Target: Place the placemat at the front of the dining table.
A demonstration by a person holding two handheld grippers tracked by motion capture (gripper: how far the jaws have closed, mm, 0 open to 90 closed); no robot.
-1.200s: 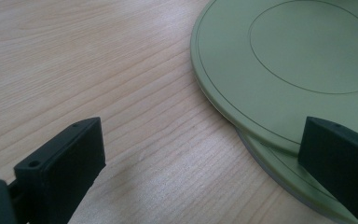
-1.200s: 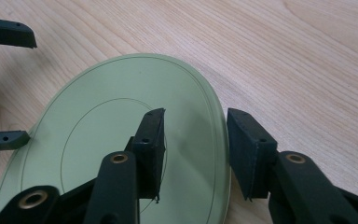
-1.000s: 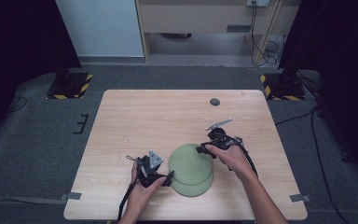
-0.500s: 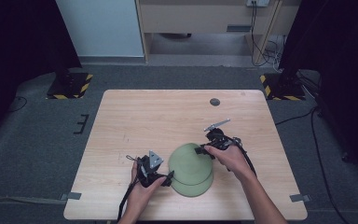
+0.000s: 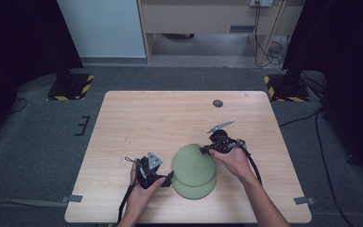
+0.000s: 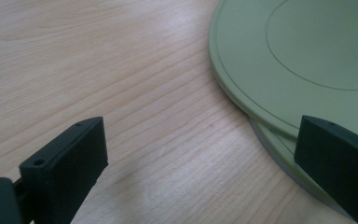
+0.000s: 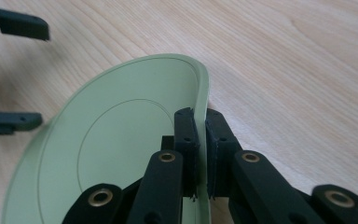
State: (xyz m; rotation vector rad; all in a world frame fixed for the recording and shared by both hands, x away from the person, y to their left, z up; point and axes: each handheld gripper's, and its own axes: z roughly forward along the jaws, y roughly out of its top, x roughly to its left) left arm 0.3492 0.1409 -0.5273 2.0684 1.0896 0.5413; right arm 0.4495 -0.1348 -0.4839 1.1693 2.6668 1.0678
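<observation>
One plate (image 5: 193, 163) lies on another (image 5: 196, 188), near the table (image 5: 160, 118) front edge.

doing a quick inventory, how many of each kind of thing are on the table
green plates: 2, the top plate stacked off-centre on the bottom plate
grippers: 2, the left gripper open beside the stack, the right gripper shut on the top plate's rim
small dark round disc: 1
total: 5

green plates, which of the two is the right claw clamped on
The upper round green plate, lying farther from the person: the right claw pinches its rim. The lower green plate lies flat beneath it, ungripped.
</observation>
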